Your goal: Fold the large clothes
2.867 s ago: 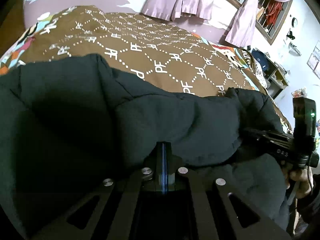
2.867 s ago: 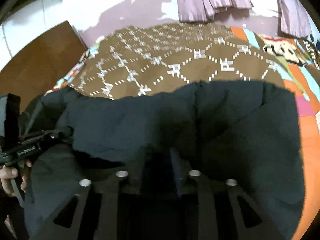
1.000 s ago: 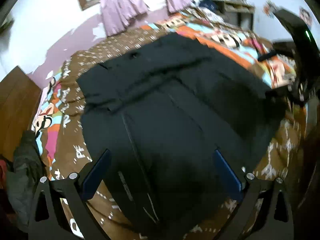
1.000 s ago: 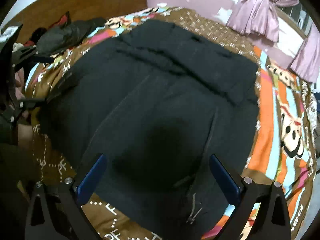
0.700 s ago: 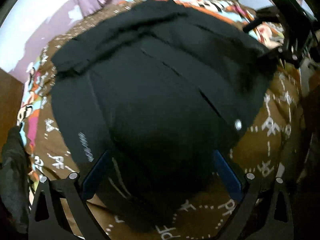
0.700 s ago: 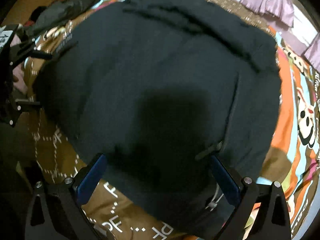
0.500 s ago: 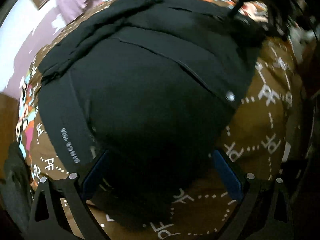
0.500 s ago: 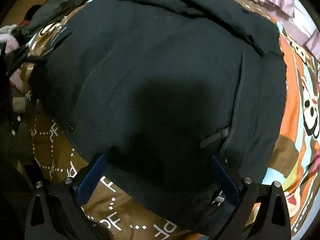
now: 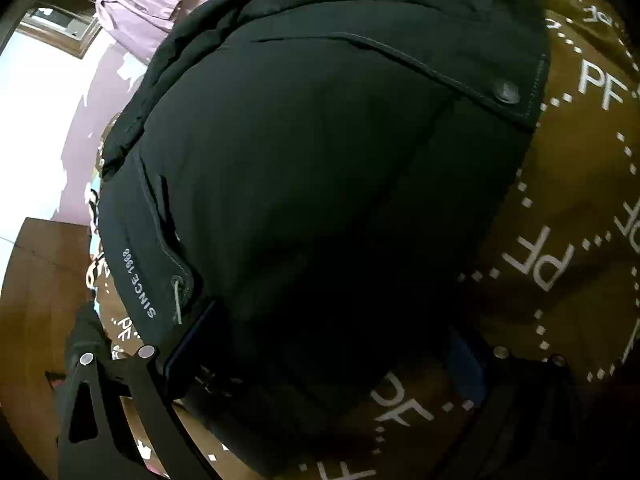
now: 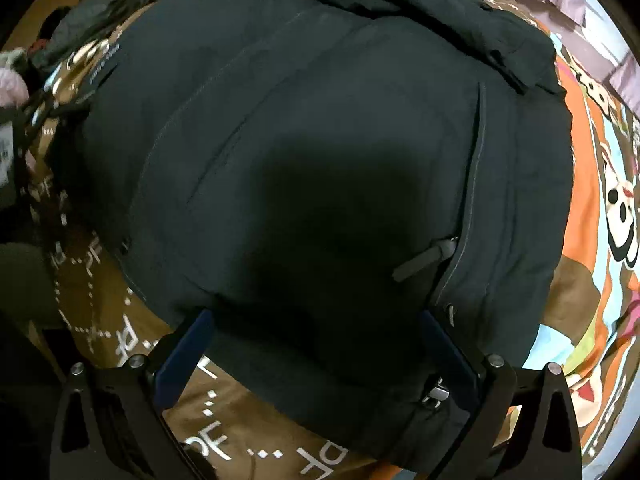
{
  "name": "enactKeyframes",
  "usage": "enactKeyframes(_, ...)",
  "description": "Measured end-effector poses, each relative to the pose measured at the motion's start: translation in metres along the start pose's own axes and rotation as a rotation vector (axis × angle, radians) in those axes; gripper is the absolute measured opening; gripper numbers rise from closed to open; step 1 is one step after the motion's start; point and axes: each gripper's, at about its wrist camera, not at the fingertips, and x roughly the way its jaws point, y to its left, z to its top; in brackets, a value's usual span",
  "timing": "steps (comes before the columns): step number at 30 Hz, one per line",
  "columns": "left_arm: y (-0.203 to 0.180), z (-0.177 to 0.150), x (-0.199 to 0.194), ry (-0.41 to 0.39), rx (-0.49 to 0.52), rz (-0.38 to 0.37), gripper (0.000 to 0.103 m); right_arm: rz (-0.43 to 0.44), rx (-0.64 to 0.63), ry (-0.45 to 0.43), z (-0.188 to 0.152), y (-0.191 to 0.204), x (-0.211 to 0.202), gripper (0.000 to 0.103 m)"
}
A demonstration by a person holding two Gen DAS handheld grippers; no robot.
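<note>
Coat (image 9: pixel 320 168): a big dark padded one lies spread flat on the bed (image 9: pixel 580 240), over a brown quilt printed with white dotted lines and letters.

Left wrist view: the left gripper (image 9: pixel 320 356) hangs close over the coat's near hem with its fingers (image 9: pixel 188 344) spread wide and nothing between the pads. The hem bulges up between them, so the cloth lies straight ahead of and under the fingers. A hem strip with white lettering (image 9: pixel 138 284) and a cord end run to the left; a snap button (image 9: pixel 505 92) sits on the front flap to the right. The coat's long axis runs away from the camera toward the far collar, near the purple curtain (image 9: pixel 152 4).

Right wrist view: the right gripper (image 10: pixel 316 356) is also low over the near hem, fingers (image 10: pixel 184 356) spread, empty. The hem passes between them. A zip pull (image 10: pixel 424 260) and a vertical seam lie just far of the right finger, and a metal buckle (image 10: pixel 436 390) is beside it. To the far left, other clothes (image 10: pixel 84 20) are piled at the bed's edge.

Both grippers are about equally near the hem, one toward each bottom corner. I judge the next move to be closing on the hem at both points and carrying it away toward the collar, across the long axis. The padding is thick, so a shallow pinch may slip.
</note>
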Motion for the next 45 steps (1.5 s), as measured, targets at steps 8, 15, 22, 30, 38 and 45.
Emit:
enactKeyframes(8,0.032,0.007,0.001,-0.049,-0.062,-0.024,0.046,-0.011,-0.039,0.024,-0.003,0.004,0.004,0.103)
enactKeyframes(15,0.067,0.026,-0.016,-0.102,-0.125,-0.073,0.013,0.007,-0.047,-0.017,-0.006,0.014,0.002,0.103)
enactKeyframes(22,0.076,0.044,-0.048,-0.143,-0.249,-0.137,0.009,0.046,-0.174,-0.08,-0.015,0.034,-0.013,0.103)
enactKeyframes(30,0.08,0.062,-0.079,-0.189,-0.333,-0.168,0.008,-0.091,-0.289,-0.001,-0.026,0.049,0.007,0.103)
enactKeyframes(38,0.097,0.07,-0.096,-0.225,-0.376,-0.189,0.008,-0.236,-0.191,-0.021,-0.019,0.022,0.0,0.053)
enactKeyframes(45,0.118,0.073,-0.11,-0.246,-0.443,-0.231,0.008,-0.182,-0.019,-0.224,0.01,-0.008,-0.063,0.014)
